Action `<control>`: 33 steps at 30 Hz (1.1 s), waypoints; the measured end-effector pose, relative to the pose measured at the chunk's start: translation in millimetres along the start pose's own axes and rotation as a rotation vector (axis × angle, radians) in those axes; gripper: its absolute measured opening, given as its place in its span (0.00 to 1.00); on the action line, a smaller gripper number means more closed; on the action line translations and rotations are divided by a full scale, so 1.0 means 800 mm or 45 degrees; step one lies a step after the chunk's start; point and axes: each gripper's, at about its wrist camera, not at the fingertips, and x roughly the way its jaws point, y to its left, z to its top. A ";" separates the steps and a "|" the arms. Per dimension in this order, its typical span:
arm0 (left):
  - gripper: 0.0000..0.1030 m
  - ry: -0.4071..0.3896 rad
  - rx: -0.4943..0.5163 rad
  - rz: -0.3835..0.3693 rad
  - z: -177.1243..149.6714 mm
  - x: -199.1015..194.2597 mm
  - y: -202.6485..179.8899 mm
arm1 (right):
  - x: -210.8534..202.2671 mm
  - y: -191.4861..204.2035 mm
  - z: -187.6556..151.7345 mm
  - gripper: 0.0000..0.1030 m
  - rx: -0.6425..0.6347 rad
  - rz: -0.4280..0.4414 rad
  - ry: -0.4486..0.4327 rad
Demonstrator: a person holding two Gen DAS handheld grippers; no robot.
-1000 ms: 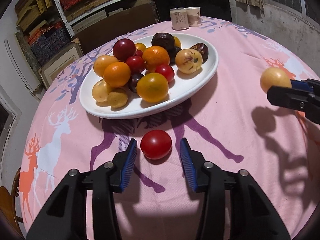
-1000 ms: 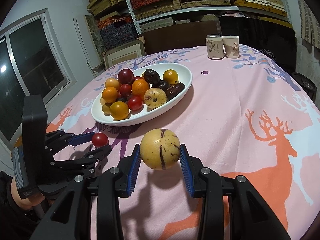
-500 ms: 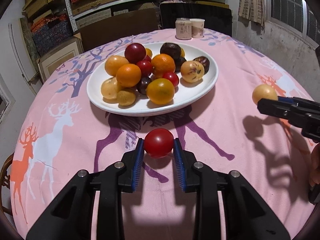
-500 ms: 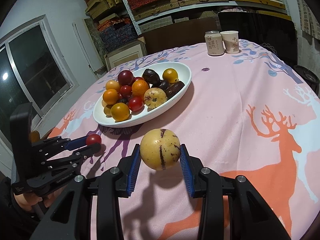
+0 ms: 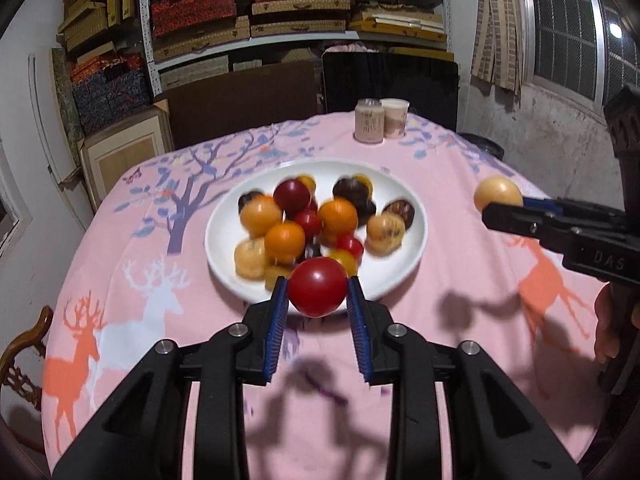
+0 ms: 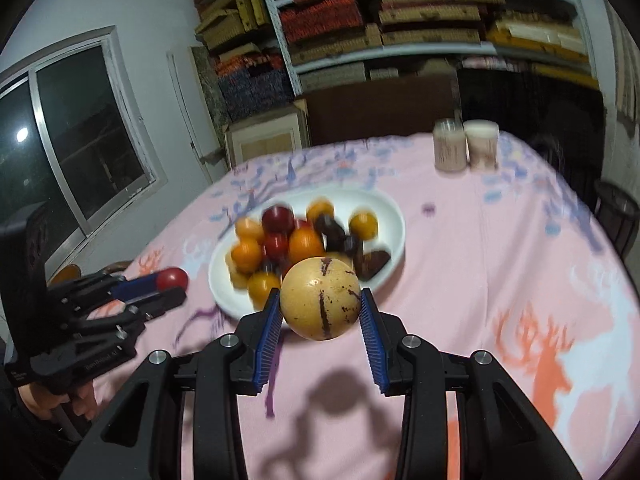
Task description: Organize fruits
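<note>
Your left gripper (image 5: 318,300) is clenched on a red tomato (image 5: 318,286), blue pads (image 5: 277,330) pressed to both its sides, and the tomato hangs in the air just in front of the near rim of the white plate (image 5: 416,236). Its shadow falls on the pink cloth below, so it's clear of the desk (image 5: 132,240).

Your right gripper (image 6: 319,312) is grasping a round yellow fruit (image 6: 319,298) with dark brown streaks down its skin, pinched between the blue pads (image 6: 370,330) and also held off the cloth, its shadow lying beneath. In the left wrist view that same fruit shows at the far right, off to the side of the plate and apart from it.

Beyond both grippers, the plate is heaped with fruit: oranges (image 5: 285,241), dark red plums (image 5: 291,196), small red tomatoes (image 5: 351,245), yellow speckled ones (image 5: 386,227) and a few dark brown pieces (image 5: 351,193), all a bit blurred.

Further back, at the far edge of the desk, a can (image 5: 368,121) and a paper cup (image 5: 394,118) stand side by side, touching or nearly so. Behind them, shelves (image 5: 296,12) stacked with flat boxes, and a window (image 6: 80,136) on the left in the right wrist view.
</note>
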 end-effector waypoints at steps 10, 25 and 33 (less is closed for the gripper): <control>0.28 0.150 -0.051 -0.164 0.055 0.097 -0.003 | 0.086 0.023 0.098 0.38 -0.141 -0.021 0.008; 0.93 0.220 -0.125 -0.058 0.000 0.075 0.021 | 0.089 0.000 0.041 0.82 0.001 0.051 0.144; 0.95 0.173 -0.140 0.059 -0.065 -0.001 0.013 | 0.018 -0.002 -0.060 0.96 0.027 -0.048 0.236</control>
